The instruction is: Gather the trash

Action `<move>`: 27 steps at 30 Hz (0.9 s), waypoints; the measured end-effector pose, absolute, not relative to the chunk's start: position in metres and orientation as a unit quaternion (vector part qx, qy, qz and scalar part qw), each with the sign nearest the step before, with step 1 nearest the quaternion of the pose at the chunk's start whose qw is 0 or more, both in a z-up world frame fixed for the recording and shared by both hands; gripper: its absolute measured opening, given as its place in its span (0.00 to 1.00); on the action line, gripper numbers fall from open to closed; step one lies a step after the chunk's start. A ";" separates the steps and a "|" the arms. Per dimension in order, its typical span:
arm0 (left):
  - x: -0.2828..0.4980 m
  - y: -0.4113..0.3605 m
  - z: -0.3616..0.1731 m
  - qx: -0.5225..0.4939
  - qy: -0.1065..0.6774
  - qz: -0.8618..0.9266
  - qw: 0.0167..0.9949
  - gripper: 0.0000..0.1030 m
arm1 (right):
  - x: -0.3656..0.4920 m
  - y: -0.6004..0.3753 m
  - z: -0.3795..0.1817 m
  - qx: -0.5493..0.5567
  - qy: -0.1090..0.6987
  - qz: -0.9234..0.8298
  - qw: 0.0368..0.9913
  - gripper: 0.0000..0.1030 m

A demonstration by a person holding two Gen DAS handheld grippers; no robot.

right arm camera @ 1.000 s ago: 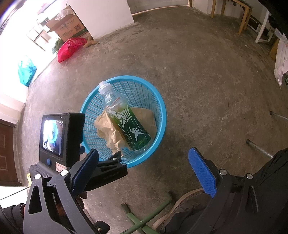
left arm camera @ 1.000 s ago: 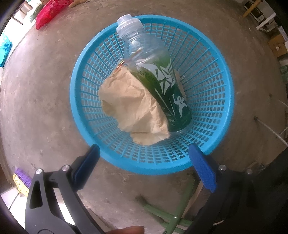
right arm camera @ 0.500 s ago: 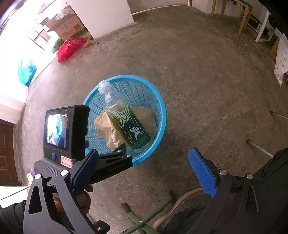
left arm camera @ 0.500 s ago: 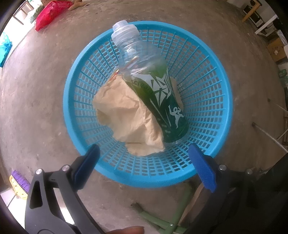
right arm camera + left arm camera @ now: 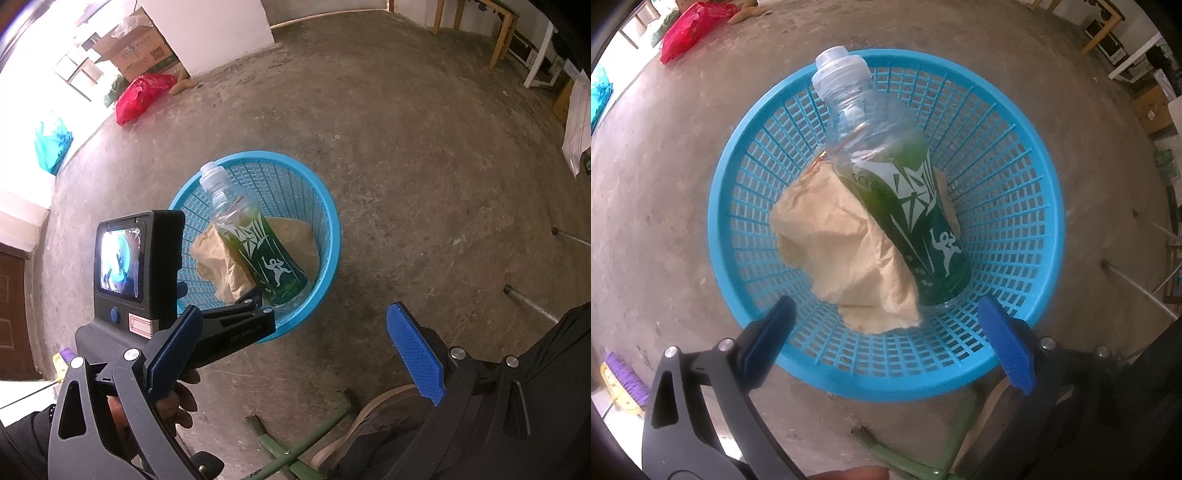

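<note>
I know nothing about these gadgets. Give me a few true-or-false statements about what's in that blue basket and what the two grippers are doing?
1. The bottle lies inside the blue basket. True.
2. The bottle's cap is missing. False: a clear cap is on.
3. Crumpled brown paper lies in the basket beside the bottle. True.
4. The left gripper is clamped on the bottle. False: it is open, holding nothing.
5. The right gripper is open and empty. True.
6. The basket stands on a table. False: it stands on the concrete floor.
</note>
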State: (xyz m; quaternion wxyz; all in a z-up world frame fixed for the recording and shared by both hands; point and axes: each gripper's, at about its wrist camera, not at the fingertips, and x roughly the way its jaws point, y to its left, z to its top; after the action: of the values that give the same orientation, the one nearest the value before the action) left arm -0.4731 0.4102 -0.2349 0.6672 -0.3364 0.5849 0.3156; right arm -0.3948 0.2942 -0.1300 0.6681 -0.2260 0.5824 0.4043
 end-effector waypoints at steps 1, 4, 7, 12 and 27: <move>-0.474 0.411 -0.235 -0.334 0.585 0.319 0.667 0.92 | -0.395 0.295 -0.130 -0.227 0.582 0.404 0.668 0.94; -0.476 0.413 -0.235 -0.335 0.584 0.323 0.666 0.92 | -0.396 0.297 -0.129 -0.229 0.582 0.404 0.668 0.94; -0.477 0.415 -0.236 -0.334 0.584 0.326 0.664 0.92 | -0.396 0.297 -0.128 -0.230 0.582 0.403 0.668 0.94; -0.477 0.415 -0.239 -0.333 0.581 0.331 0.665 0.92 | -0.396 0.297 -0.128 -0.230 0.582 0.404 0.668 0.94; -0.477 0.414 -0.234 -0.328 0.580 0.344 0.661 0.92 | -0.395 0.297 -0.130 -0.230 0.582 0.404 0.667 0.94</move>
State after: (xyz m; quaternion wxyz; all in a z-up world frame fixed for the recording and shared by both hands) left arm -0.4773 0.4145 -0.2342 0.6614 -0.3280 0.5799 0.3444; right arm -0.3954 0.2967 -0.1303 0.6666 -0.2304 0.5823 0.4044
